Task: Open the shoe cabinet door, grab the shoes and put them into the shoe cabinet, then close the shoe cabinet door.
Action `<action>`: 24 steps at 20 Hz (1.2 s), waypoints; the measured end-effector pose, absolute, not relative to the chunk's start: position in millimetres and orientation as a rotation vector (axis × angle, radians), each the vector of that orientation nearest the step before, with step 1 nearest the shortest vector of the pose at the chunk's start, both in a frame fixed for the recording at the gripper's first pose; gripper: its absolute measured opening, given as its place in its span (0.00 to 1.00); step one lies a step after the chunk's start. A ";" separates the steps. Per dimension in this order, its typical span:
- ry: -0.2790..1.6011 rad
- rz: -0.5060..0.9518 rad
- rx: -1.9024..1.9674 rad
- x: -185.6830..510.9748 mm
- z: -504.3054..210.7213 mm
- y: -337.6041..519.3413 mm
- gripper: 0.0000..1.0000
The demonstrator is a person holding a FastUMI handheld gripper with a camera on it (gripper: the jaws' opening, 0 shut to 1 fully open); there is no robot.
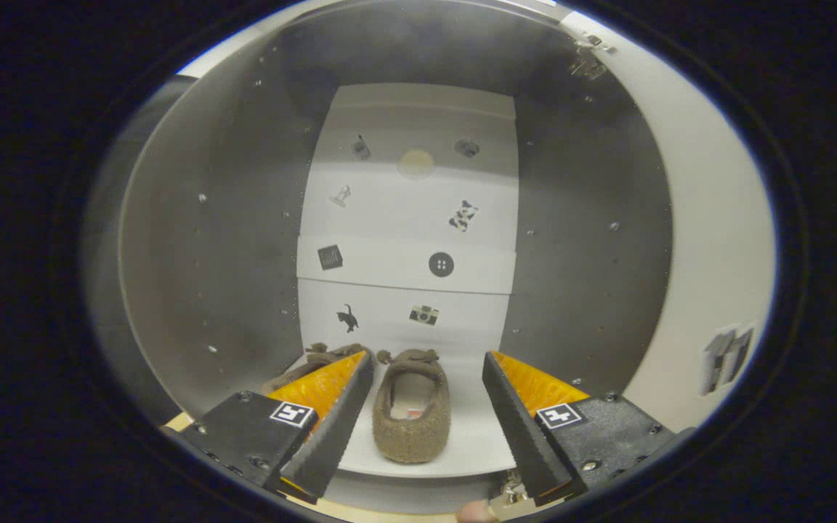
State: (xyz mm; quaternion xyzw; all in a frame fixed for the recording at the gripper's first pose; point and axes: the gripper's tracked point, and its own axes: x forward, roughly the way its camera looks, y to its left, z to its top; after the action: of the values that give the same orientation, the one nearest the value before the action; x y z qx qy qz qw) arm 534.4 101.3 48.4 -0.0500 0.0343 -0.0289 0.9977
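- The gripper [427,407] stands wide open and holds nothing; its fingers flank the near shoe without touching it.
- That fuzzy brown slipper [412,407] sits between the fingers on the shoe cabinet's [593,240] white floor, heel toward the gripper.
- A second slipper [317,357] lies partly behind the left finger, just beside the first.
- Both look light, soft and squashy, unlikely to slip; pinching the heel rim or side wall seems the best hold.

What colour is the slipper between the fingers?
Fuzzy brown slipper, clearest in the gripper view, gripper open.
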 end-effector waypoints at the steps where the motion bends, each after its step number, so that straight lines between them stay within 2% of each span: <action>1: 0.068 -0.057 -0.083 518.6 57.0 104.1 0.97; 8: 0.061 0.084 -0.045 361.6 116.8 140.4 0.98; 12: 0.043 0.061 -0.059 256.0 149.3 117.7 0.98; 16: 0.028 0.108 -0.054 164.7 175.1 92.4 0.98; 21: 0.000 0.058 -0.108 78.4 186.2 31.6 0.98; 24: -0.027 -0.021 -0.149 37.0 184.8 -24.3 1.00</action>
State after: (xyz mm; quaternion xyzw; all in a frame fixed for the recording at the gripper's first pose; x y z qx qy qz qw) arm 37.0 -24.3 184.8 -0.0746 -0.0136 -0.0103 0.9971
